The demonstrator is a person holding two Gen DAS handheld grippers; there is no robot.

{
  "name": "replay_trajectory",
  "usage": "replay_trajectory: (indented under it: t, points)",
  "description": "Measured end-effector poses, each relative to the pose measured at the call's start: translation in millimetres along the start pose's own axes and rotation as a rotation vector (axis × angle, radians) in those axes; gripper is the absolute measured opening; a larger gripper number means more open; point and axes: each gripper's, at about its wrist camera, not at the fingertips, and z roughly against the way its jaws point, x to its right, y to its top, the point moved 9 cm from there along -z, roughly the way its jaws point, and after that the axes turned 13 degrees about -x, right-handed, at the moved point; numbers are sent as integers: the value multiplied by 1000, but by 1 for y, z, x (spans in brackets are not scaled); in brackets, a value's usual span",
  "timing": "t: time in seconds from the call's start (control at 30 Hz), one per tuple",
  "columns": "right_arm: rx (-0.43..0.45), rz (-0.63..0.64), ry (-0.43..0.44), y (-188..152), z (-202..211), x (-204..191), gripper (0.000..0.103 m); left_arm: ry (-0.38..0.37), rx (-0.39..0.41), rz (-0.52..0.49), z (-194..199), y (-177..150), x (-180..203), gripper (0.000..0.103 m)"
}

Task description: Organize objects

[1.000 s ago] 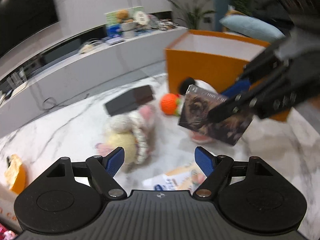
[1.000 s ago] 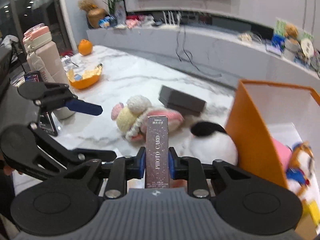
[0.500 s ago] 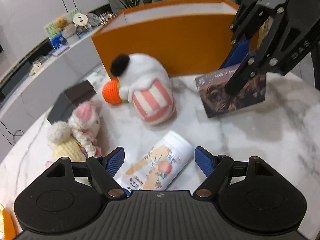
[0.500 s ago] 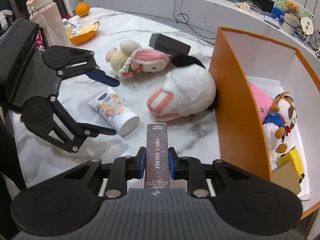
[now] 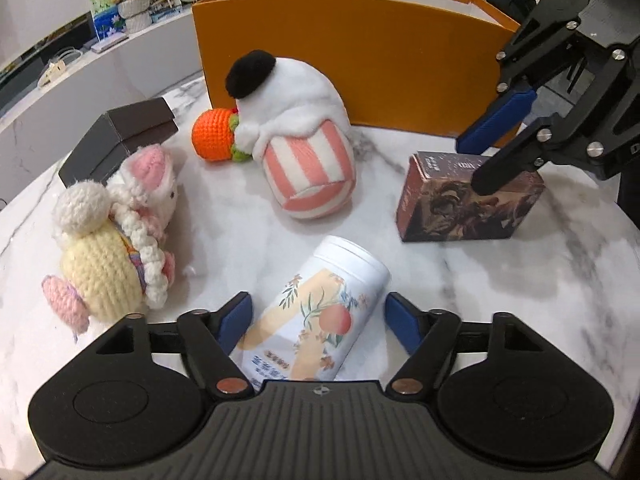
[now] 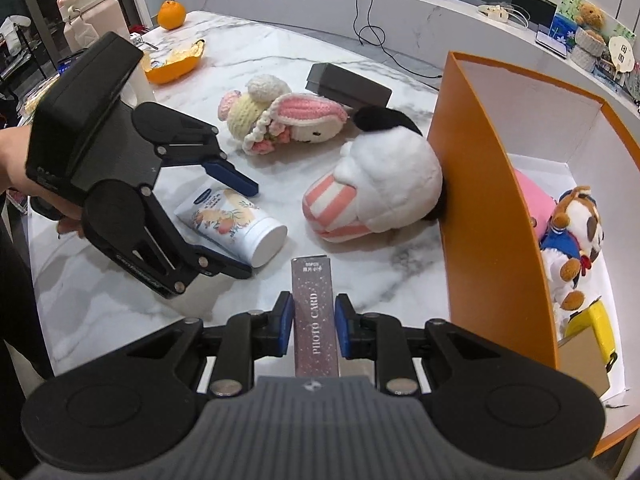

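Note:
A white floral cream tube [image 5: 320,304] lies on the marble table [image 5: 500,280] between the fingers of my left gripper [image 5: 318,314]. Its jaws are closing, and a small gap still shows at each pad. The right wrist view shows the same tube [image 6: 236,220] inside the left gripper [image 6: 248,232]. My right gripper [image 6: 314,320] is shut on a dark photo card box [image 6: 314,312]. Seen from the left wrist, that box [image 5: 460,200] stands low at the tabletop under the right gripper [image 5: 472,166]. The orange storage box [image 6: 472,184] stands open just to the right.
A white plush with pink stripes [image 5: 304,140] leans on the orange box wall [image 5: 360,60], with a crocheted orange ball [image 5: 212,136] beside it. A crocheted bunny doll [image 5: 112,240] and a dark flat box [image 5: 120,136] lie left. Plush toys [image 6: 576,232] fill the box. An orange [image 6: 171,14] and peel [image 6: 172,64] sit far.
My left gripper has dropped down over the cream tube and its jaws have narrowed around it. The right gripper has carried the photo card box lower, close to the table.

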Motion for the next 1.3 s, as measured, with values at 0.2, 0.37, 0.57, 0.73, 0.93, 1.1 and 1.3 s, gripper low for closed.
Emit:
replay_trajectory:
  t: [0.2,0.37,0.57,0.73,0.93,1.1,1.3]
  points:
    - [-38,10,-20,-2,-10,-2,26,13,-68,121,8,-8,0,60]
    - [-80,16,-23,-4,-25,-4,34,37,-86,102,9,-16,14,61]
    - [-112,8,-22,-3,-43,-7,41,32,-60,121,7,-15,16,61]
    - [-135,-8,-15,-4,-52,-7,41,39,-43,127,7,-16,18,61]
    - [-125,3,-32,-3,-54,-6,26,46,-26,155,10,-21,23,54]
    - [-111,10,-25,1,-49,-8,25,25,-18,208,16,-18,20,53]
    - [-76,13,-14,4,-37,-10,24,53,5,261,29,-25,17,53]
